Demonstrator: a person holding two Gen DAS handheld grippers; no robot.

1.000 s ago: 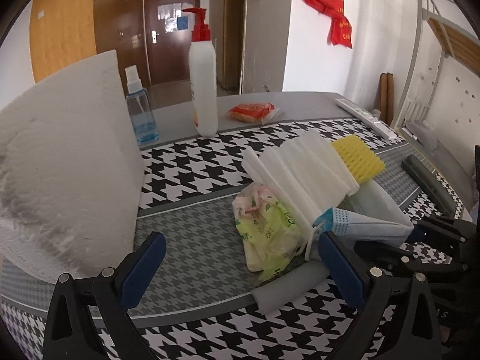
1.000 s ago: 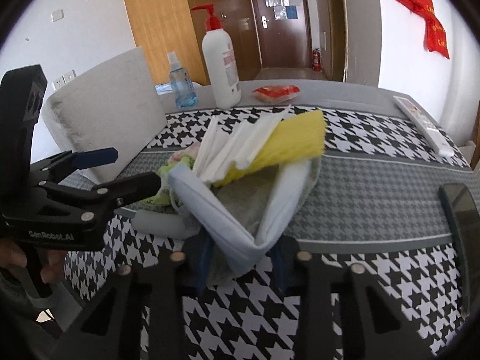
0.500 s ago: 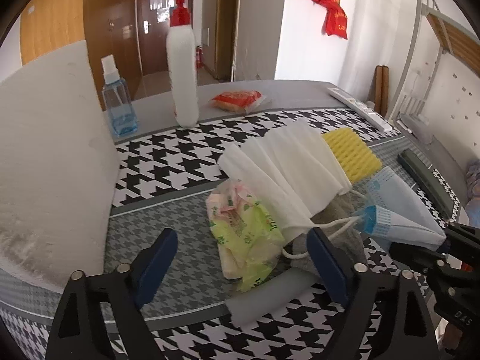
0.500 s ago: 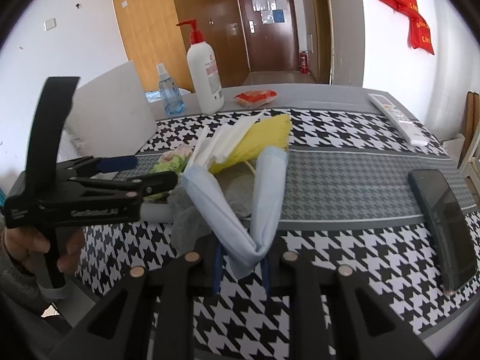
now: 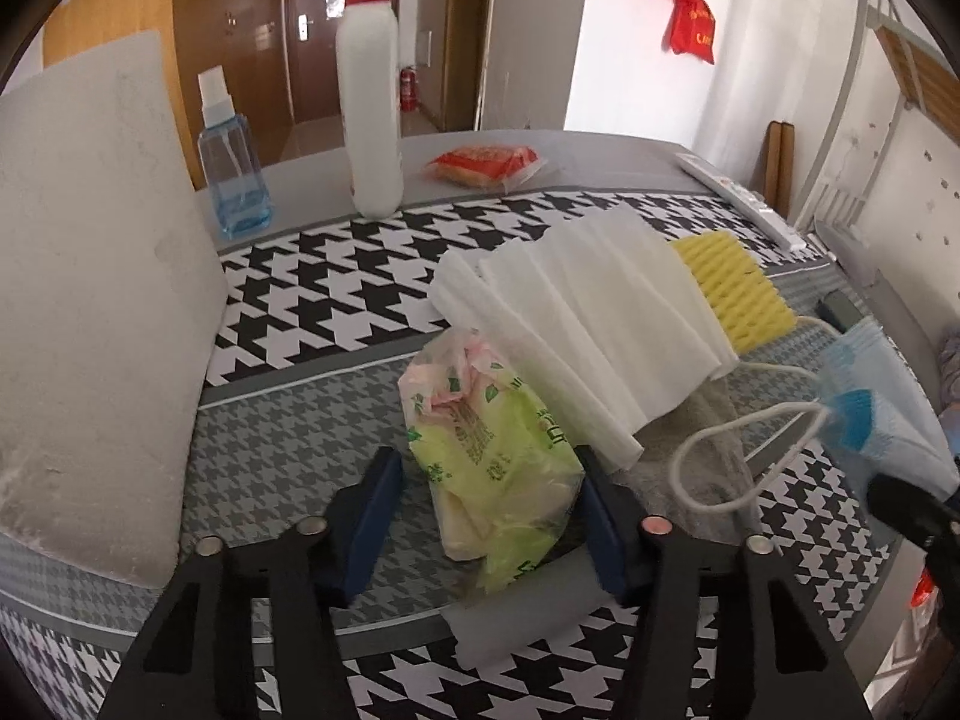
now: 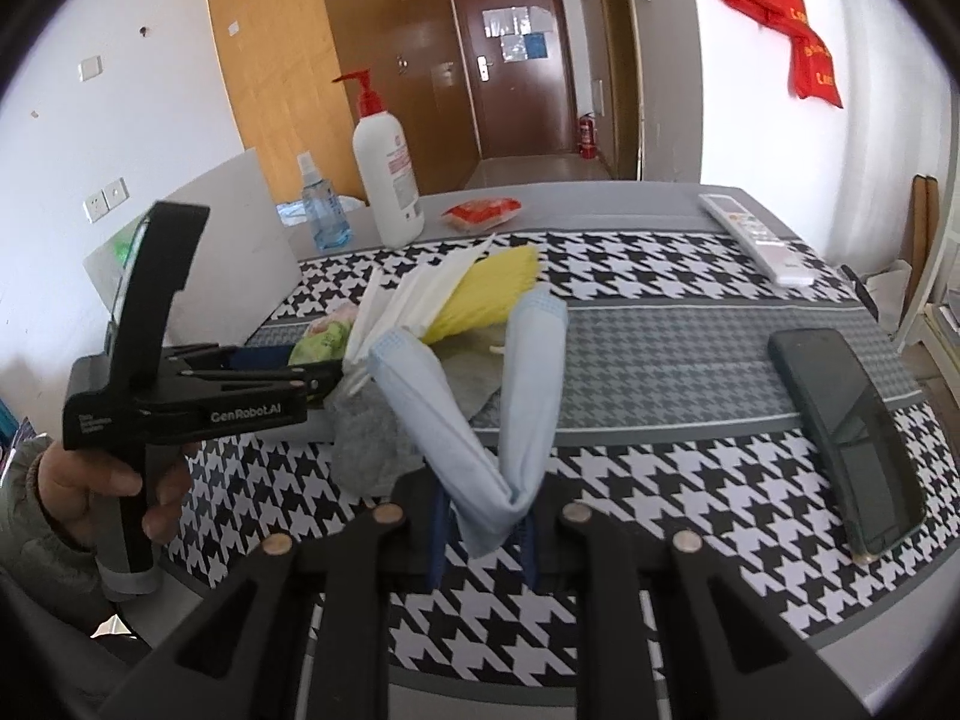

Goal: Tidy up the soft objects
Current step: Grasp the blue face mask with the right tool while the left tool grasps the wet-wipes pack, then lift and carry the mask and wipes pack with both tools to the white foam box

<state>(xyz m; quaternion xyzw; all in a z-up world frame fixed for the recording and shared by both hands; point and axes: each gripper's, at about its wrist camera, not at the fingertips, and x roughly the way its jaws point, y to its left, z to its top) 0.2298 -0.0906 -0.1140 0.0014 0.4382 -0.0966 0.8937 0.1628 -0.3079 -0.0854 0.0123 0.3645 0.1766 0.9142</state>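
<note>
Between the left gripper (image 5: pixel 486 516)'s closing jaws sits the green tissue packet (image 5: pixel 492 450), seemingly not yet squeezed. Clamped in the right gripper (image 6: pixel 483 531), the blue mask (image 6: pixel 474 414) could drag its ear loop (image 5: pixel 738 456) across the white cloths (image 5: pixel 588 324), toppling them.

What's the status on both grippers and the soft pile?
Right gripper shut on blue face mask, lifted off the pile. Left gripper closing around green tissue pack, left pad not yet touching. White wipes overlap the pack's far end.
</note>
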